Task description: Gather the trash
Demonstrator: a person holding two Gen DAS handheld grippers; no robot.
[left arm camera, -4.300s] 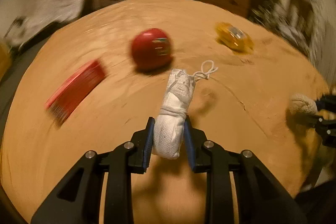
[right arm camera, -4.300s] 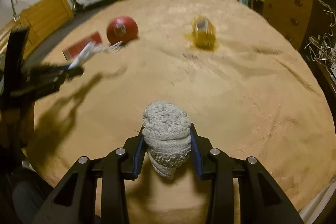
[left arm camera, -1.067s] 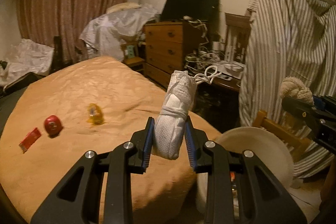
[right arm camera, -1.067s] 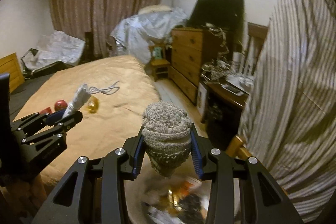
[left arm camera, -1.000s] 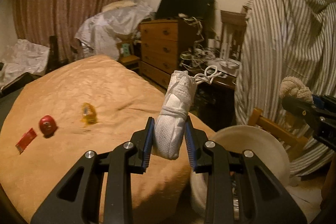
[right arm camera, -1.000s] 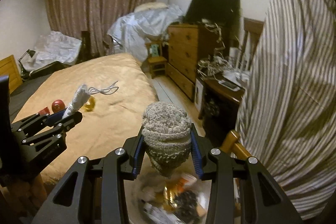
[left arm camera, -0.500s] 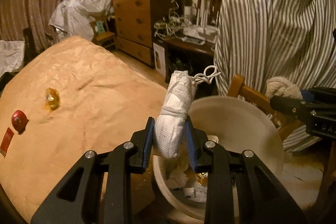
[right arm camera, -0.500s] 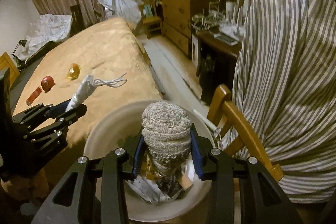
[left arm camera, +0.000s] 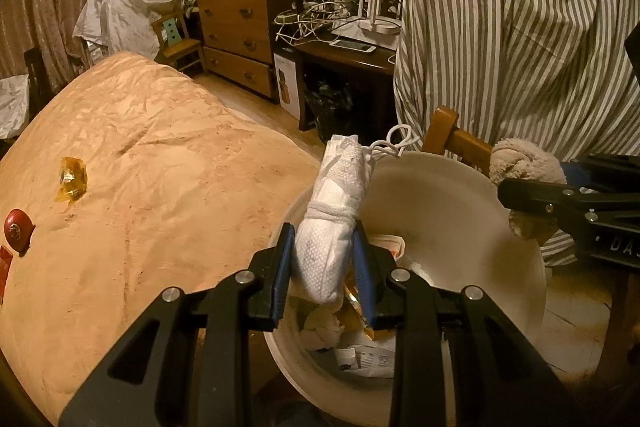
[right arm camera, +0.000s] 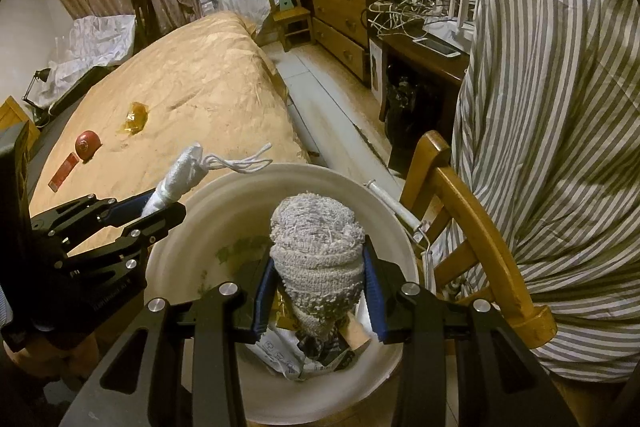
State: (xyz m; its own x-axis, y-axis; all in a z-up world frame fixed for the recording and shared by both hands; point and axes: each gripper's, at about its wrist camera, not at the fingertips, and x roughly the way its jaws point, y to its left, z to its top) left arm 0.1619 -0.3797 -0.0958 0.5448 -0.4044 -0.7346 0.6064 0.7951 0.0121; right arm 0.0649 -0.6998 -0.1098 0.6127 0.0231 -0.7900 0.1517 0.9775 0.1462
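Your left tool [left arm camera: 323, 269] is clamped on a white rolled bundle [left arm camera: 334, 223] tied round with white cord, its blue pads pressed against both sides; the bundle stands up out of the grip, and a loose loop of cord [left arm camera: 394, 143] trails from its top. It hangs over the near left part of a round white bin [left arm camera: 460, 223] that sits on the floor beside the bed [left arm camera: 152, 187]. Your right tool [right arm camera: 318, 297] is closed just as firmly on a grey knitted wad [right arm camera: 318, 251], which bulges above the pads and hangs over the middle of the same bin [right arm camera: 224, 219]. Inside the bin lies crumpled paper and wrappers [right arm camera: 304, 355]. In the right wrist view the left tool [right arm camera: 148, 213] comes in from the left, with the bundle [right arm camera: 176, 175] tilted over the bin's left rim; in the left wrist view the right tool [left arm camera: 520, 199] comes in from the right with the wad [left arm camera: 524, 167] at the bin's far right rim. Farther out on the bed's tan cover lie a yellow wrapper [left arm camera: 72, 179], a red round object [left arm camera: 16, 229] and a flat red packet [right arm camera: 63, 165], all well apart from the bin. A wooden chair [right arm camera: 468, 227] draped in striped cloth [right arm camera: 560, 107] stands just right of the bin, and a chest of drawers [left arm camera: 236, 23] stands far behind.
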